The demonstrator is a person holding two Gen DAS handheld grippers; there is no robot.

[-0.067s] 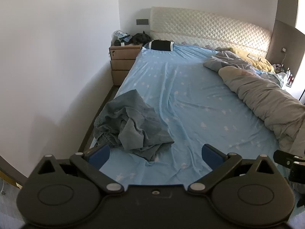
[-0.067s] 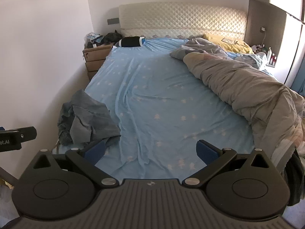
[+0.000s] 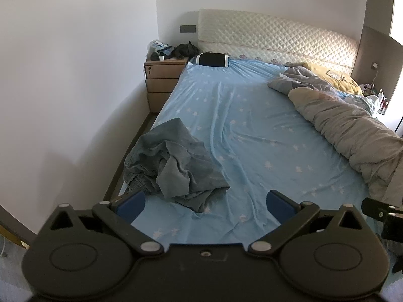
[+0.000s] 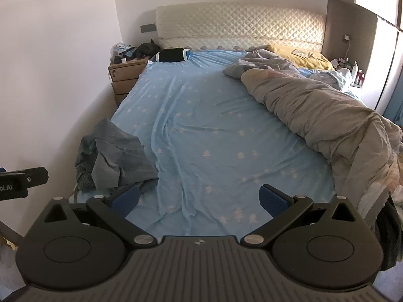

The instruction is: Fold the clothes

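Now both my left gripper (image 3: 205,202) and right gripper (image 4: 199,198) hover with jaws wide and empty above the blue bedsheet (image 3: 239,130), the crumpled grey-blue garment (image 3: 173,163) near my left fingers.

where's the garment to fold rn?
The crumpled grey-blue garment lies near the foot of the bed, on its left edge by the wall, just ahead of the left gripper; in the right wrist view it sits lower left.
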